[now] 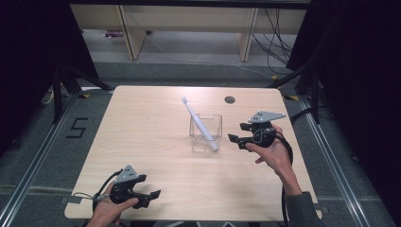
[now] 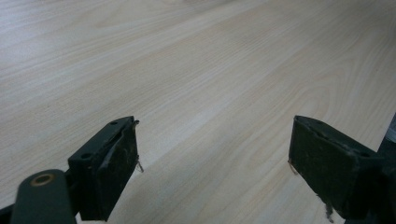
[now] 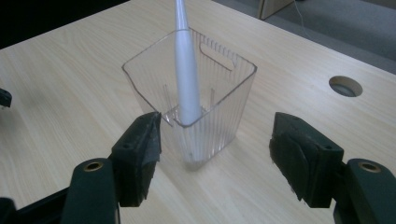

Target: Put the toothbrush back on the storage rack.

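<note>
A clear ribbed plastic cup [image 1: 206,134] stands at the middle of the wooden table [image 1: 142,142], and a white toothbrush [image 1: 198,123] leans in it with its head up and to the left. My right gripper [image 1: 235,137] is just right of the cup, open, jaws pointing left at it. In the right gripper view the cup [image 3: 205,93] with the toothbrush [image 3: 187,79] stands just beyond the open jaws [image 3: 215,154], apart from both pads. My left gripper [image 1: 153,196] rests near the table's front left edge, open and holding nothing [image 2: 215,168].
A round cable hole [image 1: 230,100] lies in the table behind the cup, also visible as a cable hole [image 3: 345,86] at right. A floor marking "5" [image 1: 77,127] sits left of the table. Desk legs and cables stand at the back.
</note>
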A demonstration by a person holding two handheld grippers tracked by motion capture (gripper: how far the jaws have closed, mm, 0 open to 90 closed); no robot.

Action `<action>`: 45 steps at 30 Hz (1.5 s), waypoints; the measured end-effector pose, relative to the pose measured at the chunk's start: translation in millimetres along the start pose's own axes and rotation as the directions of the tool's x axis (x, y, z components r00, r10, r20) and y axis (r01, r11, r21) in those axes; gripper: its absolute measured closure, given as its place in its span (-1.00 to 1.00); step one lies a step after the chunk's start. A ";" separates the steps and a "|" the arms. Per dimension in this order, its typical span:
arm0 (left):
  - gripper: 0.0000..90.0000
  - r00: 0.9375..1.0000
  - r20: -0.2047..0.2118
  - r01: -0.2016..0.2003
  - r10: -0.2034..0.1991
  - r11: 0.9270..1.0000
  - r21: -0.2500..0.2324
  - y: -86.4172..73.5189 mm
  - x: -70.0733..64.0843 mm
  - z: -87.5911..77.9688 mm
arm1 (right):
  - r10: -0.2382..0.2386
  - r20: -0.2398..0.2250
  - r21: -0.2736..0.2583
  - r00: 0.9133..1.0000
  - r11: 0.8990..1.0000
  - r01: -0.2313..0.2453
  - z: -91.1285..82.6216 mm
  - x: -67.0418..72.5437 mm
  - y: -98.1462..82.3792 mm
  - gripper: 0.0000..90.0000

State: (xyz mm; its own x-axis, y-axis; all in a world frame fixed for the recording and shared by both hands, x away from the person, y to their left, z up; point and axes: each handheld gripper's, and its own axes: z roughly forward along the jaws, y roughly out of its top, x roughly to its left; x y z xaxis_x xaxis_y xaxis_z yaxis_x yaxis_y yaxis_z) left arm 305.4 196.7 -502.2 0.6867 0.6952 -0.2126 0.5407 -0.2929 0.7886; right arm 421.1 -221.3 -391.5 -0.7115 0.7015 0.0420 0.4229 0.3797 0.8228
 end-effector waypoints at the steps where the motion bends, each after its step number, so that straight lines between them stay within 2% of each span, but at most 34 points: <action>1: -0.67 1.000 0.000 -0.002 0.002 1.000 0.000 0.1 0.2 -0.1 | -0.001 0.010 0.014 1.000 1.000 0.001 -1.5 -0.6 -1.6 -0.24; 4: -0.67 1.000 0.001 0.006 -0.006 1.000 -0.007 0.0 -0.2 0.5 | 0.002 0.012 0.003 1.000 1.000 -0.002 -2.7 -1.9 -6.1 -0.24; 6: -0.67 1.000 0.002 0.005 -0.005 1.000 -0.005 -0.1 -0.3 0.5 | 0.007 0.014 0.017 1.000 1.000 -0.007 -6.0 -2.0 -7.6 -0.24; 8: -0.67 1.000 0.002 0.006 -0.006 1.000 -0.005 0.0 -0.4 0.4 | -0.010 0.021 0.008 1.000 1.000 0.010 -7.6 -3.2 -8.9 -0.25; 9: -0.67 1.000 0.001 0.002 -0.002 1.000 -0.001 0.0 -0.1 0.0 | 0.002 0.011 0.011 1.000 1.000 -0.002 -8.9 -2.4 -9.8 -0.25; 10: -0.67 1.000 -0.002 0.005 -0.005 1.000 -0.003 -0.1 -0.4 0.0 | 0.013 0.020 0.011 1.000 1.000 -0.013 -10.9 -0.9 -11.9 -0.25; 11: -0.67 1.000 -0.004 0.007 -0.007 1.000 -0.007 -0.2 -0.6 0.0 | -0.009 0.024 0.004 1.000 1.000 0.009 -11.0 -2.3 -12.4 -0.25; 12: -0.67 1.000 -0.004 0.006 -0.006 1.000 -0.005 -0.1 -0.4 -0.2 | 0.007 0.019 0.009 1.000 1.000 -0.007 -12.7 -1.1 -13.7 -0.25; 14: -0.67 1.000 -0.001 0.007 -0.007 1.000 -0.003 -0.1 -0.4 -0.1 | -0.011 0.028 0.003 1.000 1.000 0.011 -15.6 -1.9 -16.9 -0.25; 19: -0.67 1.000 0.000 0.001 -0.001 1.000 0.000 0.1 -0.1 0.0 | 0.016 0.025 0.017 1.000 1.000 -0.016 -21.0 0.7 -26.4 -0.26; 20: -0.67 1.000 0.001 0.006 -0.006 1.000 -0.004 0.0 -0.5 0.4 | -0.001 0.019 0.019 1.000 1.000 0.000 -21.2 -0.7 -28.5 -0.26; 21: -0.67 1.000 0.001 0.007 -0.007 1.000 -0.005 0.0 -0.5 0.6 | 0.023 0.028 0.024 0.999 0.999 -0.023 -22.6 1.1 -30.8 -0.26; 24: -0.67 1.000 -0.003 0.002 -0.002 1.000 -0.005 0.2 -0.5 0.2 | 0.007 0.033 0.022 0.999 1.000 -0.008 -24.4 0.2 -36.3 -0.26; 25: -0.67 1.000 -0.002 0.001 -0.001 1.000 -0.004 0.3 -0.4 0.2 | 0.034 0.030 0.031 0.999 0.999 -0.035 -24.9 2.8 -38.5 -0.26; 26: -0.67 1.000 0.001 0.001 -0.001 1.000 -0.001 0.2 -0.4 0.2 | 0.017 0.025 0.033 1.000 0.999 -0.018 -25.0 1.7 -40.0 -0.26; 28: -0.67 1.000 -0.002 0.004 -0.004 1.000 -0.007 0.1 -1.0 0.4 | 0.034 0.023 0.041 0.999 0.999 -0.035 -26.1 3.2 -42.8 -0.26; 30: -0.67 1.000 -0.005 0.004 -0.004 1.000 -0.008 0.2 -1.1 0.2 | 0.002 0.029 0.036 1.000 0.999 -0.003 -25.8 1.3 -46.1 -0.26; 31: -0.67 1.000 -0.007 0.008 -0.008 1.000 -0.009 0.1 -1.6 0.2 | 0.030 0.031 0.036 0.999 0.999 -0.031 -25.9 3.5 -47.6 -0.26; 32: -0.67 1.000 -0.002 0.003 -0.003 1.000 -0.007 0.3 -1.0 0.1 | 0.015 0.028 0.042 1.000 0.999 -0.016 -26.5 2.3 -49.0 -0.27; 34: -0.67 1.000 -0.007 0.001 -0.001 1.000 -0.005 0.2 -1.3 -0.2 | 0.042 0.023 0.050 0.999 0.998 -0.043 -27.4 4.5 -51.6 -0.27; 36: -0.67 1.000 -0.007 0.000 0.000 1.000 -0.005 0.1 -1.2 -0.1 | 0.028 0.032 0.036 0.999 0.999 -0.029 -26.3 3.9 -54.3 -0.27; 37: -0.67 1.000 -0.008 0.003 -0.003 1.000 -0.005 0.1 -1.3 -0.2 | 0.020 0.028 0.048 0.999 0.999 -0.022 -27.7 3.2 -55.0 -0.28; 38: -0.67 1.000 -0.008 0.003 -0.003 1.000 -0.005 0.1 -1.3 -0.3 | 0.050 0.026 0.052 0.998 0.997 -0.052 -28.1 5.4 -56.4 -0.30; 39: -0.67 1.000 -0.008 0.003 -0.003 1.000 -0.006 0.0 -1.3 -0.3 | 0.020 0.038 0.046 0.999 0.999 -0.022 -27.9 3.6 -57.6 -0.31; 40: -0.67 1.000 -0.008 0.003 -0.003 1.000 -0.006 0.0 -1.4 -0.3 | 0.015 0.035 0.045 0.999 0.999 -0.016 -28.5 3.3 -59.3 -0.32; 41: -0.67 1.000 -0.007 0.003 -0.003 1.000 -0.006 0.1 -1.4 -0.4 | 0.042 0.034 0.052 0.999 0.998 -0.043 -29.3 5.5 -60.0 -0.32; 45: -0.67 1.000 -0.007 0.002 -0.002 1.000 -0.006 0.1 -1.4 -0.5 | 0.022 0.041 0.032 0.999 0.999 -0.023 -32.7 4.6 -64.4 -0.35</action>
State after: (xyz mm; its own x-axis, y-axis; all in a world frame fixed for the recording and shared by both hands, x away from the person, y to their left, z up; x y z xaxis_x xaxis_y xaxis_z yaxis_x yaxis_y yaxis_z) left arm 304.2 196.0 -501.6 0.6822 0.7002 -0.2104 0.5395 -0.2878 0.7913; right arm 372.3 -262.2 -425.7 -0.6783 0.7338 0.0369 0.4573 0.3824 0.8029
